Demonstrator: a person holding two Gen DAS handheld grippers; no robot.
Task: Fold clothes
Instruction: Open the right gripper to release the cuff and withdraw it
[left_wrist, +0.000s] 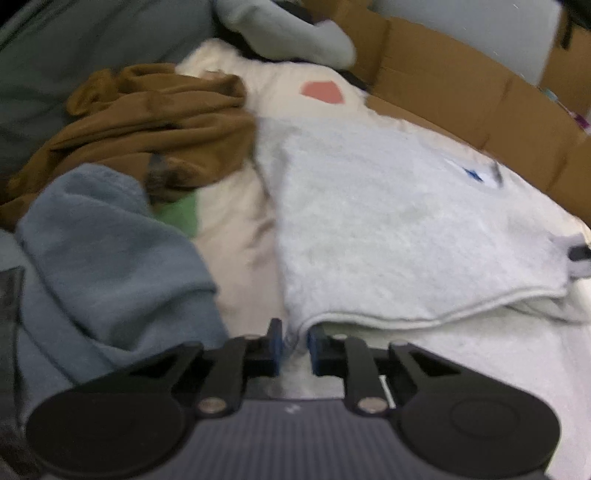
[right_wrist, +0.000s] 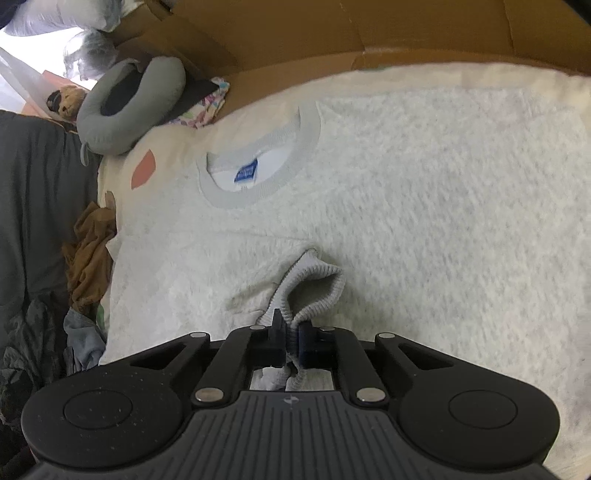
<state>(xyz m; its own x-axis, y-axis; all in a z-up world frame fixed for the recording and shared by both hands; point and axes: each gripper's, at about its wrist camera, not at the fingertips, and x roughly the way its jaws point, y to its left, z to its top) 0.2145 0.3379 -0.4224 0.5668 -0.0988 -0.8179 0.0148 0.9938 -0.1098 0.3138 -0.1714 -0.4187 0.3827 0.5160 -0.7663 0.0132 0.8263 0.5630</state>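
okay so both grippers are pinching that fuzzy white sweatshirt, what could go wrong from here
1. The right gripper holds only the bunched ribbed cuff of the white sweatshirt; a pull may stretch it or let it slip out.
2. The left gripper pinches just the hem corner, a thin bite that might release mid-fold.
3. The blue garment and brown garment lie close beside the sweatshirt and could get dragged into the fold.

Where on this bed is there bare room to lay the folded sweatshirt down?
Little is bare. A cream sheet strip runs free between the white fleece sweatshirt and the blue garment. The left side is crowded with the brown garment; the cardboard box borders the far edge.
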